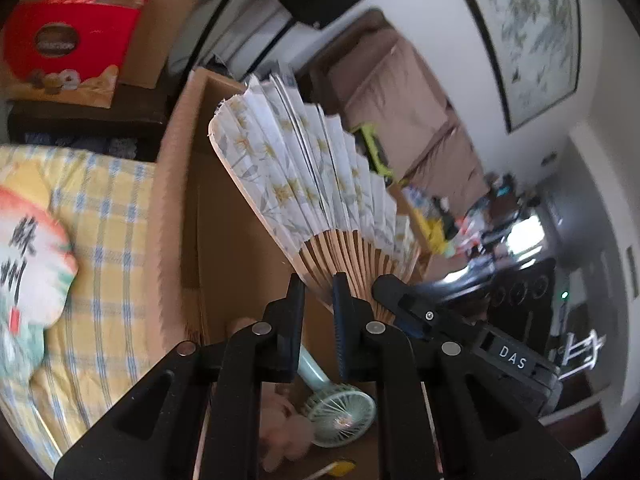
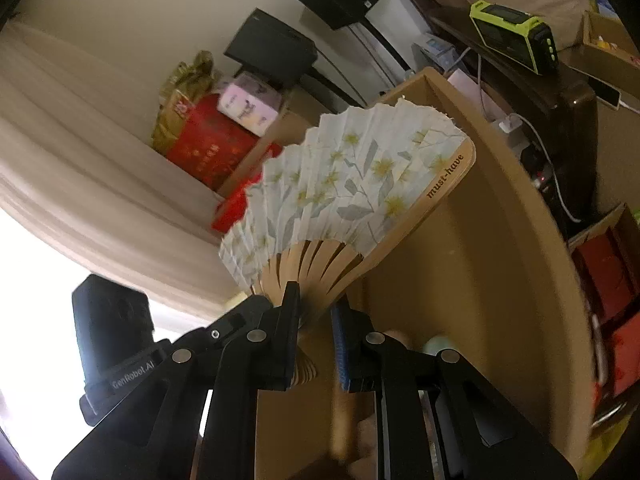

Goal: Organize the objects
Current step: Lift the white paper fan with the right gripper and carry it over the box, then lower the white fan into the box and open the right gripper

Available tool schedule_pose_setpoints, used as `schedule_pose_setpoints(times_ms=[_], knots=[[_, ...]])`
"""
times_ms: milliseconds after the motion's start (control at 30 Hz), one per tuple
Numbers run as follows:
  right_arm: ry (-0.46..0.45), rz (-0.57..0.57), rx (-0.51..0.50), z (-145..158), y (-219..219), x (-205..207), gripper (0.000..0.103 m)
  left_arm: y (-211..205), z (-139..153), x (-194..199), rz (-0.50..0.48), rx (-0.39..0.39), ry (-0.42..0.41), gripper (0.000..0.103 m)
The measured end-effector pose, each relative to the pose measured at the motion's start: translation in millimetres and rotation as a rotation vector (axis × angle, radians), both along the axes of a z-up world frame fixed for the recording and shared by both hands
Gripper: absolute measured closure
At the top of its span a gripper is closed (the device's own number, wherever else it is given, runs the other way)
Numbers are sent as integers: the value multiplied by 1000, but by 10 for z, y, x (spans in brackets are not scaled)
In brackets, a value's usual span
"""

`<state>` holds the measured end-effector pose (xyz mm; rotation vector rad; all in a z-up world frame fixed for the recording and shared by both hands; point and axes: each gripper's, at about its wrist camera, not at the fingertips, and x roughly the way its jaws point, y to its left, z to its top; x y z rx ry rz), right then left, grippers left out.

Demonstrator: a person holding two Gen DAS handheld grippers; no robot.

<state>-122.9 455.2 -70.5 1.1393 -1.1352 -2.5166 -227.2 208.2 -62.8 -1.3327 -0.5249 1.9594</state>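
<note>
The folding fan (image 1: 296,184), spread open, hangs above the open cardboard box (image 1: 176,200), both grippers' fingers clenched on its ribs: left gripper (image 1: 316,292), then right gripper (image 2: 316,300). A handheld fan (image 1: 340,412) already lies inside; stowing this one appears left.

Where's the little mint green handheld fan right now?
In the left wrist view, the mint handheld fan lies at the bottom of the open cardboard box, below the folding paper fan, beside a pink plush toy.
</note>
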Motion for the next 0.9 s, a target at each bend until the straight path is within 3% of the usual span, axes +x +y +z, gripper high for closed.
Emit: schedule_pose_setpoints(times_ms=[233, 333, 433, 500, 633, 800, 900], knots=[[-88, 16, 142, -105, 65, -243, 87, 405, -154, -162, -68, -150, -12, 86], [-114, 44, 216, -131, -1, -323, 87, 478, -233, -204, -74, -172, -35, 86], [-147, 98, 283, -196, -168, -403, 94, 557, -269, -170, -109, -165, -37, 91], [-175, 89, 326, -246, -223, -429, 97, 604, -253, -125, -117, -181, -22, 98], [-218, 42, 341, -319, -161, -415, 95, 510, -231, -133, -94, -165, -26, 98], [-208, 32, 348, -264, -140, -314, 94, 303, -118, -126, -79, -117, -13, 71], [-189, 35, 332, -177, -160, -273, 86, 216, -12, -87, -79, -110, 7, 60]])
